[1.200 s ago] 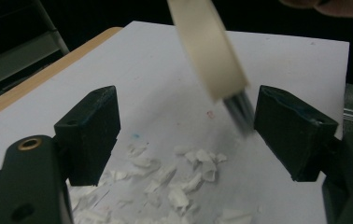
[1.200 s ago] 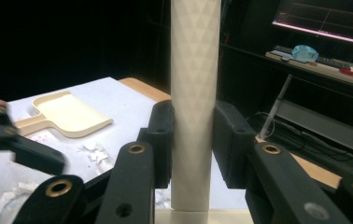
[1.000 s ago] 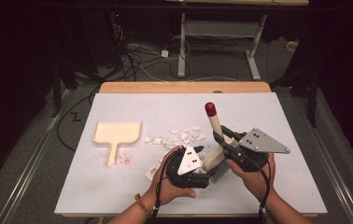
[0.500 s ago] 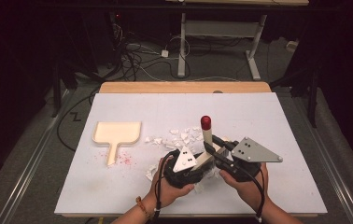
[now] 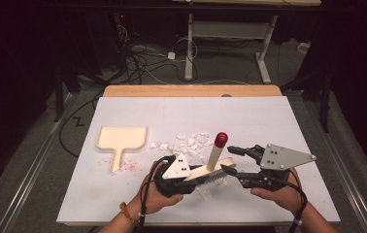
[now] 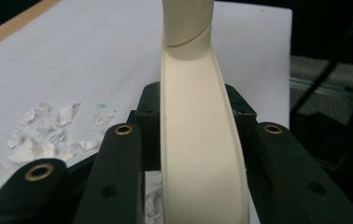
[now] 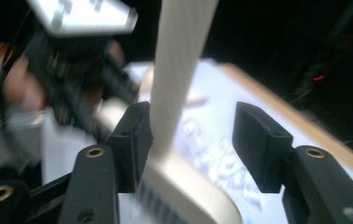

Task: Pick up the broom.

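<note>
My left claw (image 5: pixel 191 177) is clamped on the brush (image 5: pixel 210 167) head, near centre of the worktop (image 5: pixel 269 121), handle tilted up and away. My right claw (image 5: pixel 230 159) has just been opening; its jaws now stand apart around the handle. Handover appears complete. Paper scraps (image 5: pixel 191 142) lie unswept just beyond; the dustpan (image 5: pixel 122 139) waits empty at left.
</note>
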`<state>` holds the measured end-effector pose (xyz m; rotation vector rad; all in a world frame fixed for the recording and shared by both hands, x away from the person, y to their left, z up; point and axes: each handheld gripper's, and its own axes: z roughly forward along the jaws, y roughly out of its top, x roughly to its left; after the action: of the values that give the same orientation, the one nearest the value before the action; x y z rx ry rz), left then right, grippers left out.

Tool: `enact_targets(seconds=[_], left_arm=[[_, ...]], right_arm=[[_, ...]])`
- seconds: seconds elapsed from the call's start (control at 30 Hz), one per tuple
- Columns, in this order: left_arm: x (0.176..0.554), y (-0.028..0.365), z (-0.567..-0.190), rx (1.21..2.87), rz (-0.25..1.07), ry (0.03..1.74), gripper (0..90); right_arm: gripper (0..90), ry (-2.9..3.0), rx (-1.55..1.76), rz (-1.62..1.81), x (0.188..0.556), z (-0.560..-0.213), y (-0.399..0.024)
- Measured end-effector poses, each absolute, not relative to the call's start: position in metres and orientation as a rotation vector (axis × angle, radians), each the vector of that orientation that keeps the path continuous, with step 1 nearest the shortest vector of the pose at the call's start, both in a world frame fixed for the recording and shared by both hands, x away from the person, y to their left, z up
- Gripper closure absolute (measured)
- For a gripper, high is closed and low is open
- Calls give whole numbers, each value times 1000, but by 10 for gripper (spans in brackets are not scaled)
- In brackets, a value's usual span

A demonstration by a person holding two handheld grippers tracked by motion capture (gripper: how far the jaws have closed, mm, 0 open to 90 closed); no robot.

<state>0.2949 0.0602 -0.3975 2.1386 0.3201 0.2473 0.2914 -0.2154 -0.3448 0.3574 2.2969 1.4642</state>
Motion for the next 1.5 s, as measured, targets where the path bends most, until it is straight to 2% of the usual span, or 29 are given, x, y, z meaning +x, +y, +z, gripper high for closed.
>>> enact_targets(seconds=[0.1,0.27,0.6,0.73,0.8,0.9,0.97,1.03,1.07,1.1,1.2,1.5], left_arm=[[293,60,-397,2180,214,239,644],[288,51,-398,2228,157,115,643],[285,45,-404,2255,42,10,638],[288,50,-403,2214,26,36,625],[289,52,-401,2195,51,50,606],[290,54,-399,2184,93,86,525],[291,60,-396,2169,187,145,434],[292,66,-393,2133,246,206,409],[293,70,-392,2117,297,264,370],[295,74,-392,2102,331,310,291],[297,89,-392,2067,458,409,245],[282,131,-402,2038,681,538,169]], right_arm=[[494,2432,296,1384,297,-355,-224],[447,2641,183,1234,301,-377,-219],[652,2850,-34,1229,297,-402,-194],[675,2869,-39,1267,299,-405,-192],[676,2849,-8,1254,298,-404,-189],[676,2802,8,1245,299,-402,-188],[677,2765,4,1226,302,-400,-191],[676,2743,100,1217,302,-398,-195],[676,2715,105,1224,306,-396,-198],[677,2692,148,1221,307,-395,-201],[677,2635,265,1239,311,-387,-211],[677,2461,526,1170,322,-373,-236]])
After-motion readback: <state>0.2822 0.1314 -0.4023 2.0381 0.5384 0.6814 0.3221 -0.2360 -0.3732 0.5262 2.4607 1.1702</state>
